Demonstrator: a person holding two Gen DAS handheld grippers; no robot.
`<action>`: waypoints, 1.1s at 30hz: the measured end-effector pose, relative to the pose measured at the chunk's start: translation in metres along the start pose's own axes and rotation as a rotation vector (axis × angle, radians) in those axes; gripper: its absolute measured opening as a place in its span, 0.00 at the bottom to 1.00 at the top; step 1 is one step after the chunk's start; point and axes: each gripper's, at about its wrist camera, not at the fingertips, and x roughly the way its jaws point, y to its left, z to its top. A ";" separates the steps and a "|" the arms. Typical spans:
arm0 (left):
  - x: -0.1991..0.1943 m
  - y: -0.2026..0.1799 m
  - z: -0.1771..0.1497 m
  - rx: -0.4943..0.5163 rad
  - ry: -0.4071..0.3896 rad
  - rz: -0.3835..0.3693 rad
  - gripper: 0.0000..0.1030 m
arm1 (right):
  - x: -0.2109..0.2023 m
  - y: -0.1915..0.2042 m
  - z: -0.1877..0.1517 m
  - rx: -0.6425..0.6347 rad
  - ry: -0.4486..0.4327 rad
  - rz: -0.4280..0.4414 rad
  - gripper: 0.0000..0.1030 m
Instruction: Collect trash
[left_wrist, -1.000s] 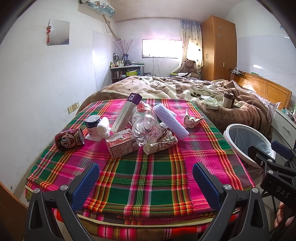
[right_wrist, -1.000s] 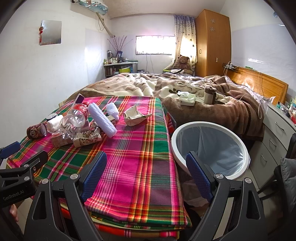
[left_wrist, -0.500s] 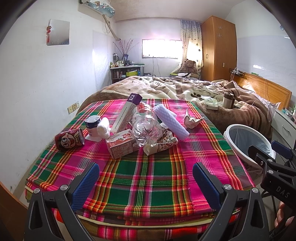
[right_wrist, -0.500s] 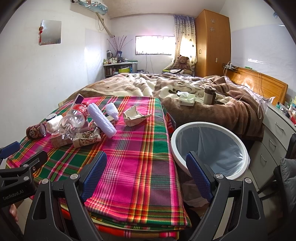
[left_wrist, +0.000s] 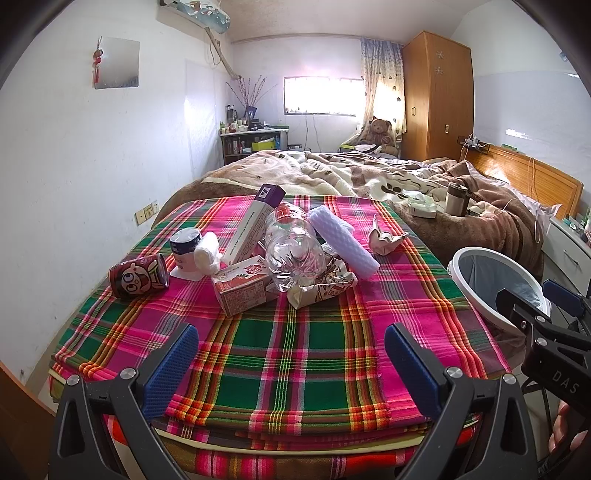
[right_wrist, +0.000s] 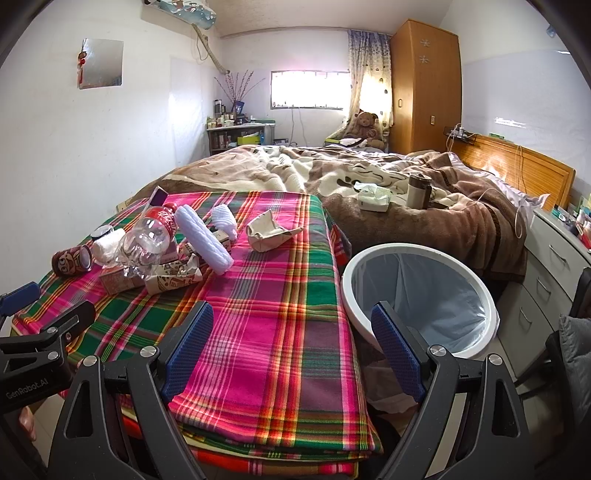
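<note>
Trash lies in a heap on the plaid cloth (left_wrist: 288, 343): a clear plastic bottle (left_wrist: 293, 253), a red can (left_wrist: 138, 275) on its side, a pink carton (left_wrist: 243, 290), a long white-and-purple box (left_wrist: 255, 223), a white foam roll (left_wrist: 343, 242), a printed wrapper (left_wrist: 321, 290) and crumpled paper (left_wrist: 386, 238). My left gripper (left_wrist: 291, 363) hangs open at the cloth's near edge, short of the heap. My right gripper (right_wrist: 291, 347) is open too, between the cloth (right_wrist: 266, 314) and the white bin (right_wrist: 417, 295). The bottle (right_wrist: 149, 236) and crumpled paper (right_wrist: 269, 230) lie far ahead of it.
The lined bin (left_wrist: 498, 284) stands on the floor right of the cloth-covered surface. Behind is a bed with brown blankets (right_wrist: 406, 199), a thermos (right_wrist: 417, 192) and a tissue box (right_wrist: 373, 197). White drawers (right_wrist: 554, 266) stand at the right, a wall at the left.
</note>
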 end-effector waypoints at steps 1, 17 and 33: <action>0.001 0.000 0.000 0.000 0.001 0.000 0.99 | 0.001 0.000 0.000 -0.001 0.002 -0.001 0.86; 0.033 0.031 0.002 -0.038 0.054 -0.055 0.99 | 0.028 -0.004 0.017 0.014 0.004 0.004 0.86; 0.132 0.078 0.031 0.083 0.155 -0.038 0.95 | 0.132 -0.003 0.056 0.073 0.111 0.012 0.79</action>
